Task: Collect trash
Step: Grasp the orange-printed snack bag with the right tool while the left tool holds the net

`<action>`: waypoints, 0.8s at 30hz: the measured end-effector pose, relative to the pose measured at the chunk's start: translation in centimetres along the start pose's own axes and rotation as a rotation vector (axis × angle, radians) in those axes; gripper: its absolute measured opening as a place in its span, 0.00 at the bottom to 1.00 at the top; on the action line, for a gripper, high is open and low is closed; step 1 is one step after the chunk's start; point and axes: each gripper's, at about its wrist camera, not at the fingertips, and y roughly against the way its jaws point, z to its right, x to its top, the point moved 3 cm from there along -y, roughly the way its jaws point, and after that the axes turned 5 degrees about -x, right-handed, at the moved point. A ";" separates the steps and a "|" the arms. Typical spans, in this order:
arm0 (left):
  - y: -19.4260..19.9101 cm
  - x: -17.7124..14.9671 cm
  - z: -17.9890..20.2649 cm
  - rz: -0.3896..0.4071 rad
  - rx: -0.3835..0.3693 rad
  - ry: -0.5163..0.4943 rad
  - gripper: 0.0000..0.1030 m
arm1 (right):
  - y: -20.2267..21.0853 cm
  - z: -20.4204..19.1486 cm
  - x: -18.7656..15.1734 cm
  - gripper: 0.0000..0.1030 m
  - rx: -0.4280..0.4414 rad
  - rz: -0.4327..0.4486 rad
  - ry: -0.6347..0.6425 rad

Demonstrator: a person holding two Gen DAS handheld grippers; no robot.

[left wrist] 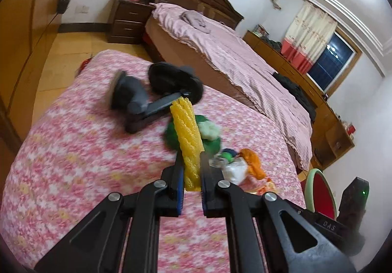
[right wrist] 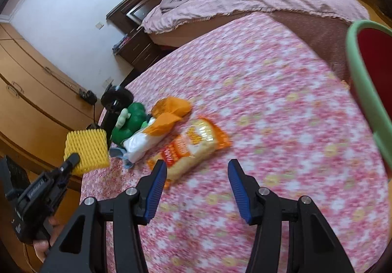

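Note:
My left gripper [left wrist: 192,162] is shut on a yellow foam fruit net [left wrist: 187,130] and holds it above the pink floral tablecloth [left wrist: 73,150]. The right wrist view shows the same net [right wrist: 87,148] in the left gripper [right wrist: 73,160] at the table's left edge. My right gripper [right wrist: 197,165] stands open above the cloth with nothing between its fingers. Just beyond its left finger lies an orange snack bag [right wrist: 196,143]. Further left sit a white tissue pack [right wrist: 142,143], a crumpled orange plastic bag [right wrist: 169,113] and a green wrapper [right wrist: 132,121].
A bin with a green rim and red inside [right wrist: 362,91] stands at the table's right edge; its rim [left wrist: 318,189] also shows in the left wrist view. A small black fan [left wrist: 171,79] lies on the cloth. Behind the table stands a bed [left wrist: 232,52].

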 end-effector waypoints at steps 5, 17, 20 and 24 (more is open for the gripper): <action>0.8 -0.4 -2.4 0.019 0.012 0.046 0.09 | -1.6 -1.6 0.4 0.54 -0.024 -0.002 0.035; 1.2 -1.6 -4.1 0.012 -0.002 0.083 0.09 | -4.6 -4.1 1.1 0.63 -0.096 0.036 0.126; 1.1 -1.9 -4.2 0.008 -0.008 0.092 0.09 | -4.8 -4.3 1.0 0.65 -0.108 0.053 0.146; 1.3 -2.4 -3.8 0.008 -0.016 0.093 0.09 | -5.1 -4.7 0.8 0.65 -0.135 0.069 0.171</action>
